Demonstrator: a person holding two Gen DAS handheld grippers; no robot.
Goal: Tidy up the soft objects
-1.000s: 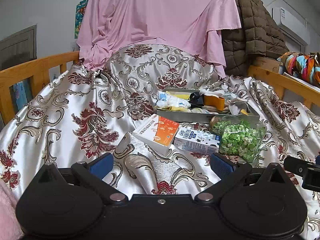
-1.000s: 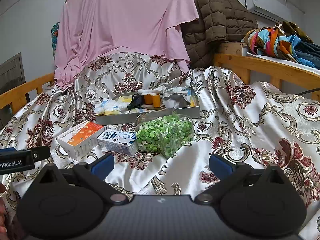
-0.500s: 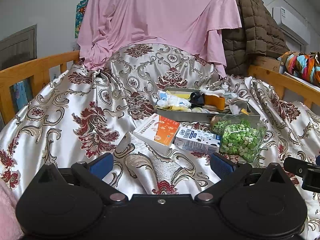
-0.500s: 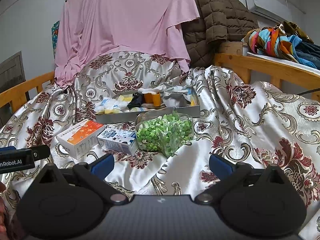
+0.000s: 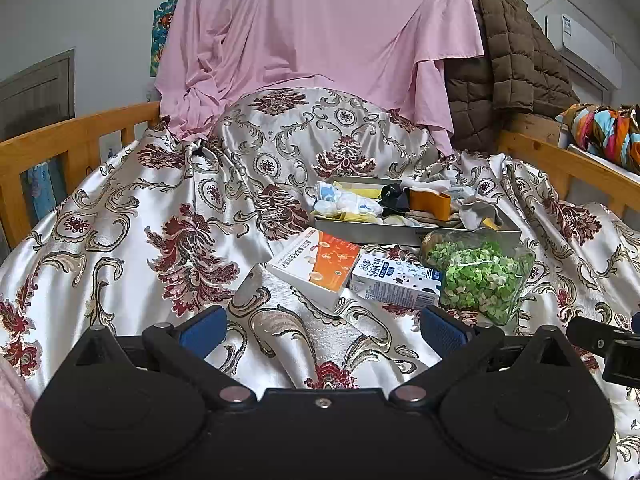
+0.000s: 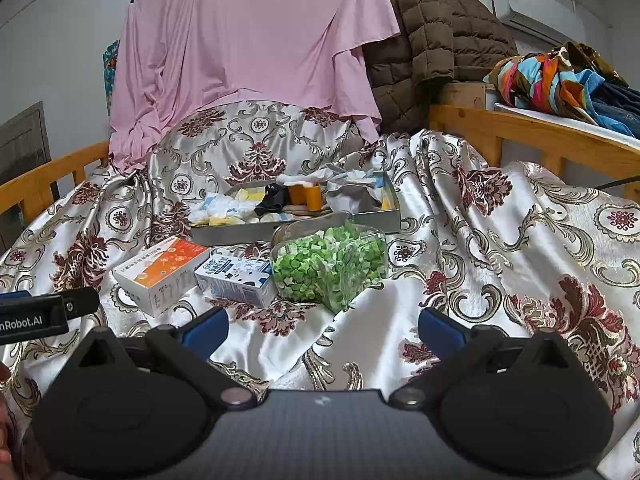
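Note:
A grey metal tray (image 5: 372, 233) (image 6: 304, 230) lies on the patterned bedspread, holding several soft items: white-blue rolled cloths (image 5: 344, 202) (image 6: 218, 205), a black piece (image 6: 274, 198), an orange roll (image 5: 430, 202) (image 6: 306, 196) and grey cloth (image 6: 352, 196). In front of it lie an orange-white box (image 5: 316, 266) (image 6: 160, 272), a blue-white milk carton (image 5: 396, 280) (image 6: 236, 278) and a clear bag of green pieces (image 5: 480, 274) (image 6: 330, 268). My left gripper (image 5: 322, 326) and right gripper (image 6: 322, 326) both stand open and empty, well short of these things.
Wooden bed rails (image 5: 60, 140) (image 6: 532, 128) run along both sides. A pink sheet (image 6: 248, 48) and a brown quilted jacket (image 6: 432, 28) hang behind. Colourful clothes (image 6: 560, 76) pile on the right ledge. The other gripper's body (image 6: 36, 314) shows at the left edge.

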